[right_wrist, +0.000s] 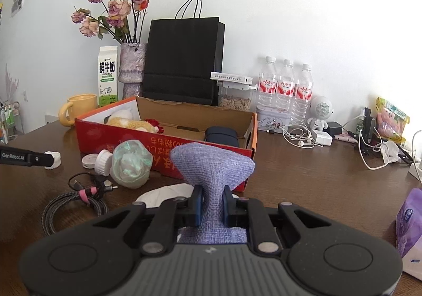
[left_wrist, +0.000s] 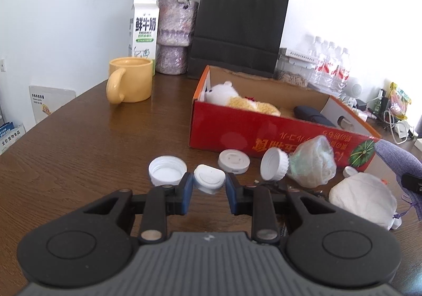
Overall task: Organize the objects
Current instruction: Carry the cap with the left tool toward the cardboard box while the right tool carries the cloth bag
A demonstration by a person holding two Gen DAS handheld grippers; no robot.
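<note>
Right wrist view: soft lilac woven-fabric pouch (right_wrist: 211, 166) is clamped at its pinched neck by the right tool (right_wrist: 211, 202); judged light and limp, so sagging is expected. Left tool (left_wrist: 208, 190) is clamped on a small rigid white plastic cap (left_wrist: 209, 179), judged light and slippery.

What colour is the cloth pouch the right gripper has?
Purple-blue woven pouch; clearest in the right wrist view.

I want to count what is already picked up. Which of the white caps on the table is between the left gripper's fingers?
The small rounded white cap, held in the left gripper. The open cap, flat cap and ribbed cap lie free on the table.
</note>
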